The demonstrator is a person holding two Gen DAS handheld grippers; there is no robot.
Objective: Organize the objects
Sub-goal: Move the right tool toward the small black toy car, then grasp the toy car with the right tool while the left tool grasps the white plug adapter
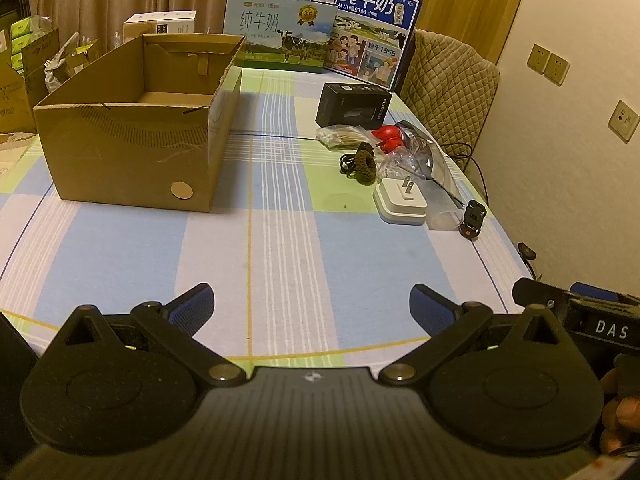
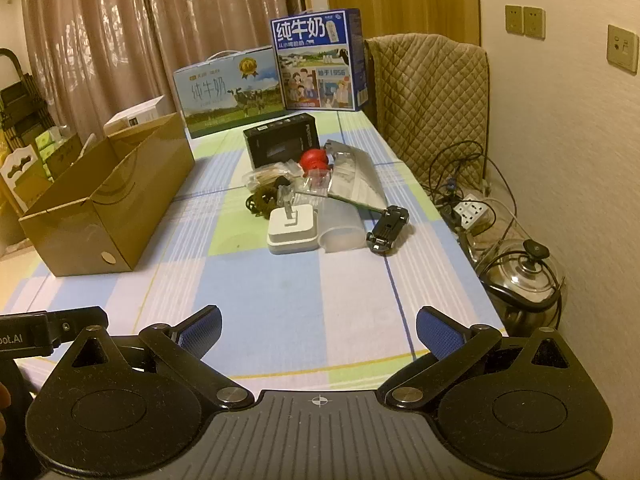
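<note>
Nearest to me, both claws hang over bare checked tablecloth [image 1: 280, 240] with nothing between their blue pads: the left gripper [image 1: 312, 300] stands wide, and the right gripper [image 2: 318, 322] stands just as wide. Nothing is picked up yet, so I judge the sorting has barely begun.

Past the pads, on the right side of the table, lies the clutter I must clear. Closest is a white charger block [image 2: 293, 229] with a small metal piece standing on it, a clear plastic sleeve [image 2: 340, 226] touching its right side, and a little black toy car [image 2: 387, 229] just beyond that. Behind them sit a dark coiled cord [image 2: 262, 200], crinkly bags, a red toy [image 2: 315, 159] and a black box [image 2: 282, 139].

Well apart on the left stands the open cardboard box [image 1: 132, 136], empty inside as far as I can see. I would take the charger first with the right claw, squarely across its flat sides, lifting clear of the sleeve.
</note>
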